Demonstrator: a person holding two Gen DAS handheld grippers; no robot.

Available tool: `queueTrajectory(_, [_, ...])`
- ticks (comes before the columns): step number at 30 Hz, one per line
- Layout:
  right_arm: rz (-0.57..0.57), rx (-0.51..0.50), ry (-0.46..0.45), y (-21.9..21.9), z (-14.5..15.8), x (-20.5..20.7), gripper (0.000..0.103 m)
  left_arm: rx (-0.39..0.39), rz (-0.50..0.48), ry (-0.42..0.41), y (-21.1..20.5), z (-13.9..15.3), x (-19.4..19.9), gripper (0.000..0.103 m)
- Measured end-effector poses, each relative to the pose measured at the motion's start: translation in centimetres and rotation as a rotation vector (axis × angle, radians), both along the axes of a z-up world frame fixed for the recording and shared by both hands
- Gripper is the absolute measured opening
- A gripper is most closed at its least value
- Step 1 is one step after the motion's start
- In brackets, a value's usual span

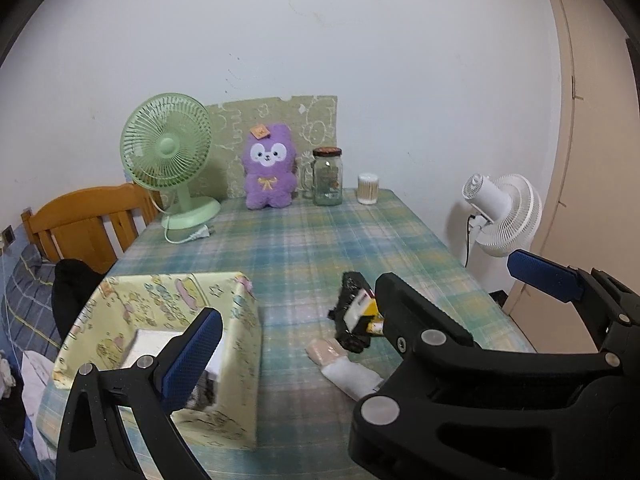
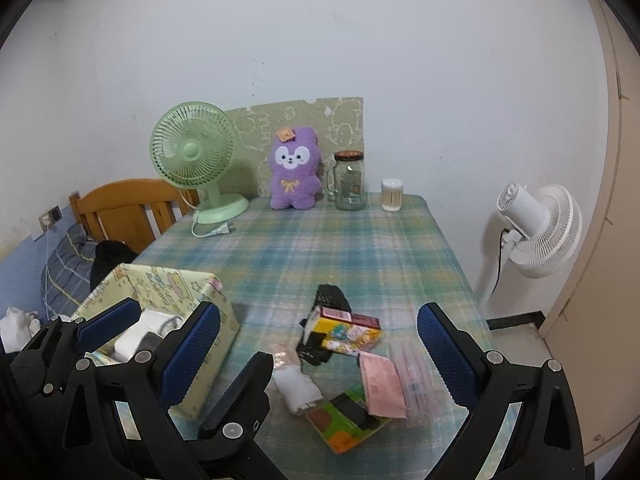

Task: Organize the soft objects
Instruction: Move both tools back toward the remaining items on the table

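Socks and packets sit in a loose heap on the plaid tablecloth, right in front of me, and that is where my attention goes. My right gripper hangs over the heap with its blue pads spread wide, holding nothing; I judge that wide stance suits a soft bundle that bulges. My left gripper is parted too and empty, its near finger over the patterned storage box at the table's left edge (handy, since that box looks like the drop-off).

Inside the box something white already lies, so I take it the sorting is under way. Still out on the cloth: a rolled white and beige sock nearest the box, a black sock partly under a yellow carton, a pink packet beside clear-wrapped ones, and a green and orange packet closest to me. They overlap, so pulling one could drag a neighbour.

At the far wall the purple plush toy sits upright between the green fan and the glass jar, with a cotton swab tub further right, all well apart from my heap. The rolled sock looks like my easiest next pick.
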State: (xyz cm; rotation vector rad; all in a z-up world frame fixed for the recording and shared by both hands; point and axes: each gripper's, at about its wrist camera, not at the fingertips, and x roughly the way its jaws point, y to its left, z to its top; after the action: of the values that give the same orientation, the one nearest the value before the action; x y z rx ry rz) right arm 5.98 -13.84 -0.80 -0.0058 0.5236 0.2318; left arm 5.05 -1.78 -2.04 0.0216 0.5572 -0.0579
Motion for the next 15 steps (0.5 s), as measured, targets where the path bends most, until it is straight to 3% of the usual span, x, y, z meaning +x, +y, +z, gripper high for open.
queueTrajectory(15, [-0.019,0.028,0.041,-2.7,-3.7,1.1,0.100,-0.027,-0.005,0.090,-2.3,-3.7,0.9,0.101])
